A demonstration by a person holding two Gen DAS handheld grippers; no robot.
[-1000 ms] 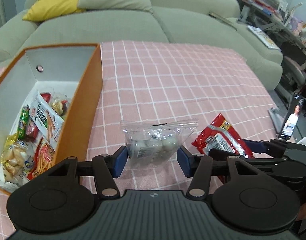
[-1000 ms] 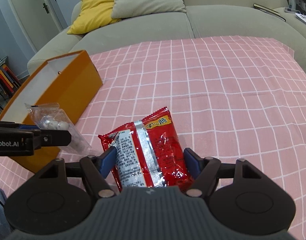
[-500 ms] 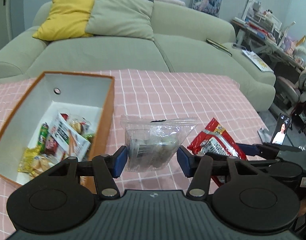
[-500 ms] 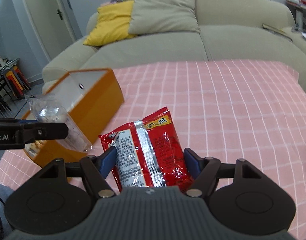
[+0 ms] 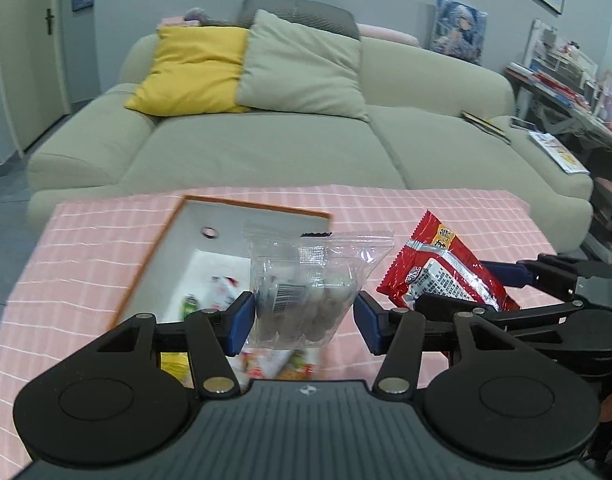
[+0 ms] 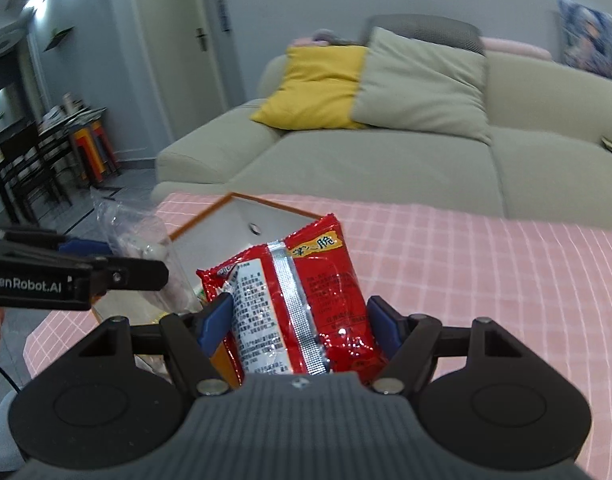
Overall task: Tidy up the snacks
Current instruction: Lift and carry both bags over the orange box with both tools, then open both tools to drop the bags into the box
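My left gripper [image 5: 302, 320] is shut on a clear plastic bag of round pale snacks [image 5: 306, 280] and holds it above the orange box [image 5: 166, 248], which is white inside and holds several snack packets. My right gripper [image 6: 296, 326] is shut on a red snack packet [image 6: 306, 292] and holds it in the air just right of the box [image 6: 242, 216]. The red packet [image 5: 441, 268] and the right gripper also show at the right of the left wrist view. The left gripper and clear bag [image 6: 146, 240] show at the left of the right wrist view.
The box stands on a table with a pink checked cloth [image 5: 425, 208]. A grey-green sofa [image 5: 266, 148] with a yellow cushion [image 5: 194, 68] and a grey cushion stands behind the table. Cluttered shelves [image 5: 565, 80] are at the far right.
Both grippers have risen with their packets and moved left. The clear bag now hangs over the box's inside, and the red packet is close beside the box.
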